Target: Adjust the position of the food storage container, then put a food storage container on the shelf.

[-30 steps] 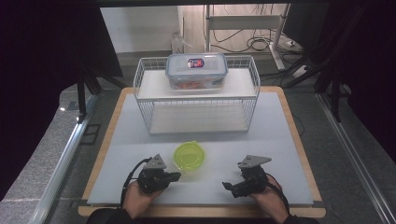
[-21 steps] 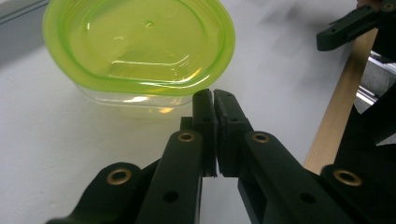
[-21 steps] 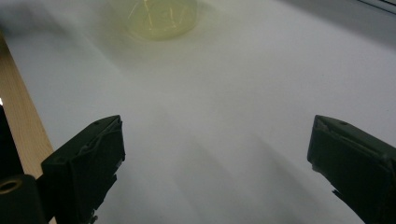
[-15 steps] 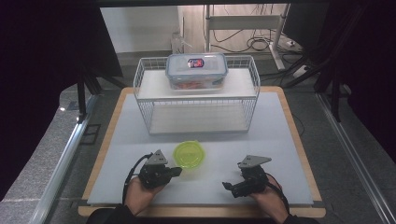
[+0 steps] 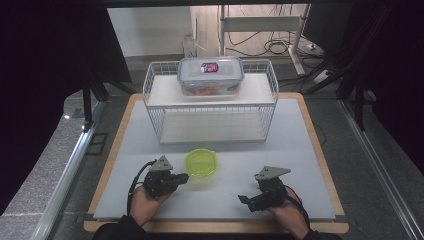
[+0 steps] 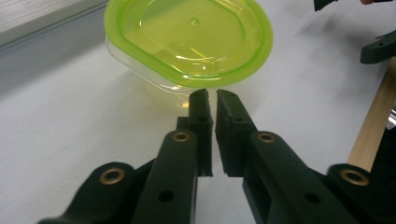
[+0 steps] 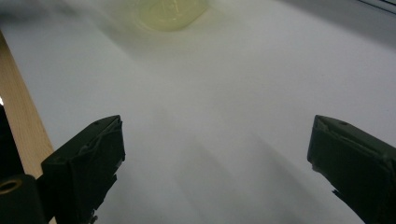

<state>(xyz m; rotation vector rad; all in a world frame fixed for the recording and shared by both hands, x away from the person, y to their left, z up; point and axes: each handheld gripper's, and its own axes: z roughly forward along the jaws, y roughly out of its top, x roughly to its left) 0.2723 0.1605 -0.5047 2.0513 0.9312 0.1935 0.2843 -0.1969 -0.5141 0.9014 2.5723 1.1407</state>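
A lime-green lidded container (image 5: 201, 163) sits on the white mat in front of the wire rack. My left gripper (image 5: 185, 176) lies just left of it, pointing at its near edge. In the left gripper view the container (image 6: 191, 37) is right beyond the left gripper (image 6: 214, 95). Its jaws have just been opening, stand a narrow slit apart and have nothing between them. My right gripper (image 5: 242, 200) rests on the mat to the right, apart from the container. In the right gripper view the right gripper (image 7: 215, 154) is wide open over bare mat, with the blurred container (image 7: 170, 11) far ahead.
A white wire rack (image 5: 210, 107) stands at the back of the mat, with a clear lidded food box (image 5: 210, 75) on its top shelf. The table's wooden edge (image 5: 325, 170) frames the mat. Dark stands and cables surround the table.
My left gripper has edged slightly away from me beside the green container. The right gripper and the container have stayed put.
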